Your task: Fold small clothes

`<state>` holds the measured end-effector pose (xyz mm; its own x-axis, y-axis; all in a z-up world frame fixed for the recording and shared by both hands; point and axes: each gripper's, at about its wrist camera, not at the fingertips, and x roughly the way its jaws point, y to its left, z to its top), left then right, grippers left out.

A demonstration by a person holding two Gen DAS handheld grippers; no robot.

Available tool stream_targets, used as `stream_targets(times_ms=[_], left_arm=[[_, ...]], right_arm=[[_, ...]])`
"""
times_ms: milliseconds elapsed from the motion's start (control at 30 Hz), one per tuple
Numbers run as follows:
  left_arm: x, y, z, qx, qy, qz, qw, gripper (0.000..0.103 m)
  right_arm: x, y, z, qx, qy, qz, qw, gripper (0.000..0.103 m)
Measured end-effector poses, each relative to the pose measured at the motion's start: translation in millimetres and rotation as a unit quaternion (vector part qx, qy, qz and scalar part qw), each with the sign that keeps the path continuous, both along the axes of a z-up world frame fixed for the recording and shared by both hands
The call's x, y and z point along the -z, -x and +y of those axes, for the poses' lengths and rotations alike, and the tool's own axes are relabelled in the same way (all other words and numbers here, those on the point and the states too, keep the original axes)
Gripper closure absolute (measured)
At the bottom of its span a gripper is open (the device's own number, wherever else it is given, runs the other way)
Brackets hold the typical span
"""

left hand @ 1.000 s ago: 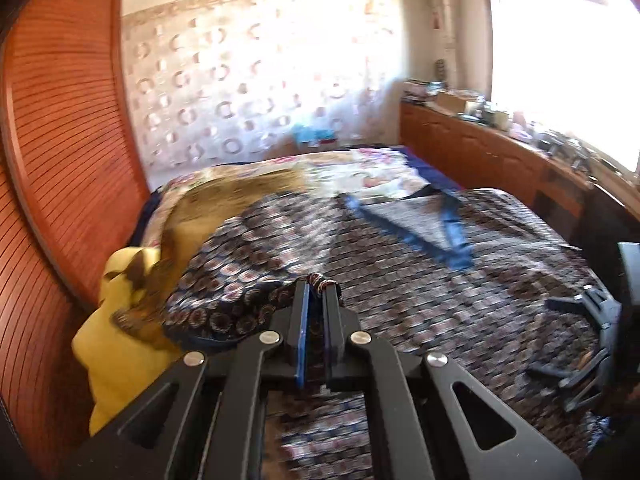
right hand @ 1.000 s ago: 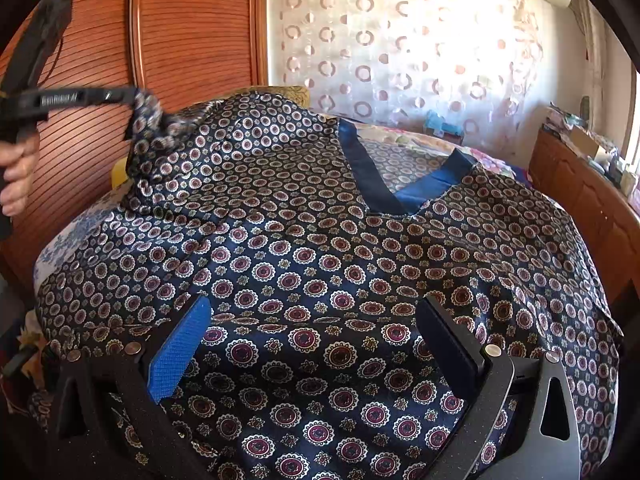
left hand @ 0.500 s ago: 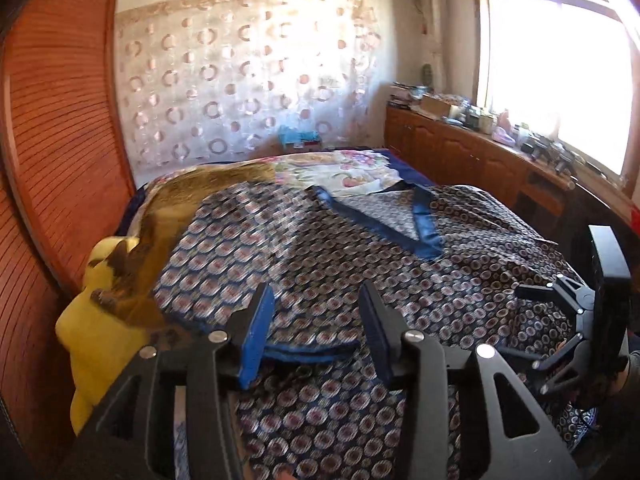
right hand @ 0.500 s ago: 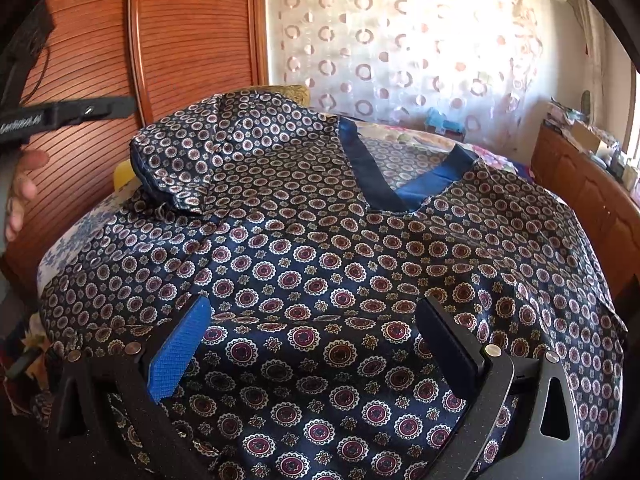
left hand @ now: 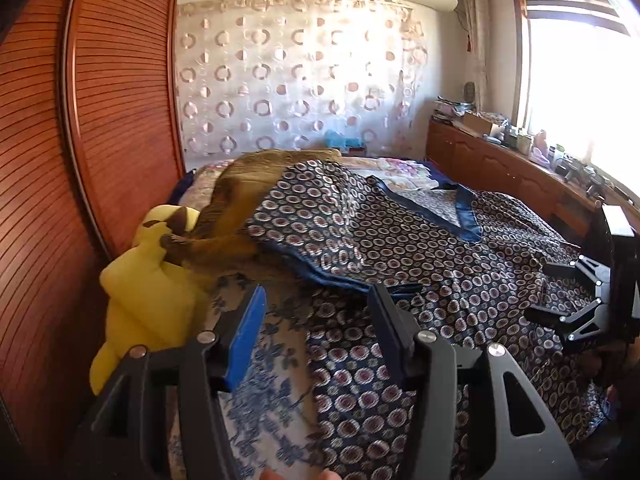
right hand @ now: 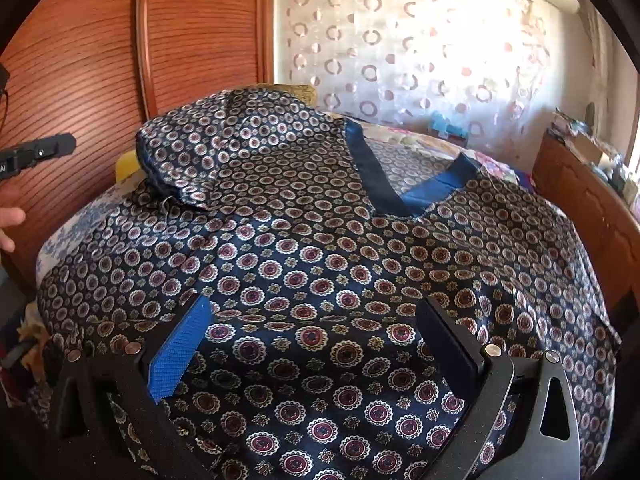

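Patterned navy top (right hand: 320, 264) lies spread flat over the bed (left hand: 256, 392), filling most of both views; blue V-neck band (right hand: 404, 196) sits toward 1 o'clock in the right wrist view. One sleeve (right hand: 240, 144) is folded inward on top of the body, at 11 o'clock in the right wrist view, at 12 o'clock just past the fingertips in the left wrist view. Left gripper (left hand: 316, 316) is at 6 o'clock in its own view, jaws opening, nothing between the pads, fingers released; blue pad (left hand: 244, 340) on its left finger, dark pad on the right one. It hangs over the garment's side edge, where the blue-floral bed cover shows beneath. Right gripper (right hand: 320, 344) at 6 o'clock in its view, fingers spread wide and released, low over the hem area of the top; cloth is seen between the fingers but not pinched, contact with it cannot be told. Left gripper's tip also shows at 9 o'clock in the right wrist view, with part of a hand (right hand: 10, 220) below it. Yellow plush toy (left hand: 148, 280) and brown cloth (left hand: 236, 208) lie at 10 o'clock in the left wrist view, beside the folded sleeve. Wooden wardrobe door (left hand: 100, 120) at 9 o'clock, circle-print curtain (left hand: 292, 80) at 12, low wooden cabinet (left hand: 500, 168) at 2 o'clock.
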<state>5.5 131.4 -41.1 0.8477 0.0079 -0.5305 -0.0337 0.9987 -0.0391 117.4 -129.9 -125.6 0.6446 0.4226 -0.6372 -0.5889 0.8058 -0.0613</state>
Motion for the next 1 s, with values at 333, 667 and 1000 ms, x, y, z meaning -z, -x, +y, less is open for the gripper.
stream_targets(times_ms=[333,667,1000], left_arm=[[7,13,17,-0.044,0.016,-0.005,0.9989,0.050],[27,20,29,-0.058,0.038,0.006,0.9976,0.050],[44,21,35,-0.047,0.054,0.018,0.9973,0.050]], right_arm=[[-48,-1,56,-0.080,-0.010,-0.033,0.996,0.000],[-58,-21,148,-0.156,-0.008,-0.044,0.987,0.009],[-15,-38,233,-0.214,0.050,0.002,0.976,0.038]])
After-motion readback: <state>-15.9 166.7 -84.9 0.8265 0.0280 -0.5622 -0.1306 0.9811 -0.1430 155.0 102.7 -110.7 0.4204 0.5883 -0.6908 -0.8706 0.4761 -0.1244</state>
